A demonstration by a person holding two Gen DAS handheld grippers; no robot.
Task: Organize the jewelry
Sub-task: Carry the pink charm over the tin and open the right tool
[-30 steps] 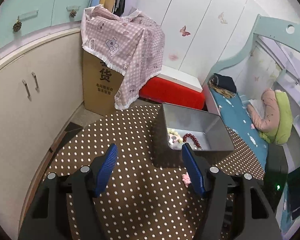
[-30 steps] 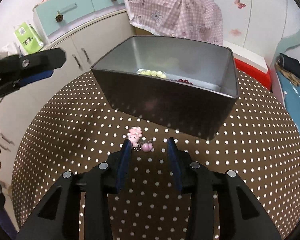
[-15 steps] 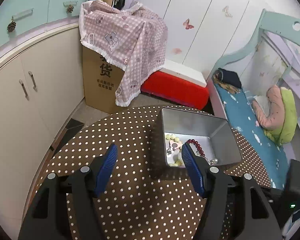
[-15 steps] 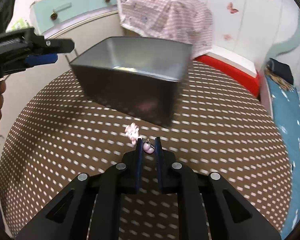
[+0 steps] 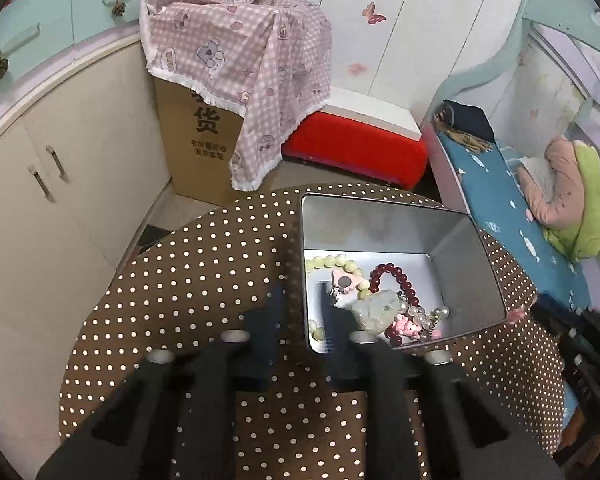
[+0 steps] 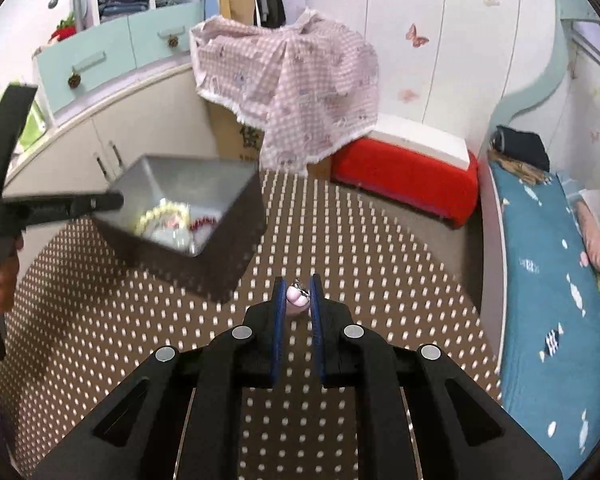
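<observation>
A grey metal box (image 5: 460, 264) stands on the brown polka-dot table (image 5: 204, 280); it also shows in the right wrist view (image 6: 236, 216). It holds a pale green bead bracelet (image 5: 332, 261), a dark red bead bracelet (image 5: 396, 276) and pink charms (image 5: 406, 326). My left gripper (image 5: 296, 316) straddles the box's near-left wall, one finger outside and one inside. My right gripper (image 6: 296, 300) is shut on a pink charm (image 6: 297, 301) and holds it above the table, to the right of the box. That charm also shows at the box's right rim in the left wrist view (image 5: 516, 315).
A cardboard carton (image 5: 204, 136) under a pink checked cloth (image 5: 240, 52) and a red stool (image 5: 356, 148) stand beyond the table. Cream cabinets (image 5: 52, 184) line the left. A bed with a blue sheet (image 5: 512, 208) lies to the right.
My right gripper closed on the pink charm and lifted it off the table. My left gripper came in over the box and narrowed around its near-left wall.
</observation>
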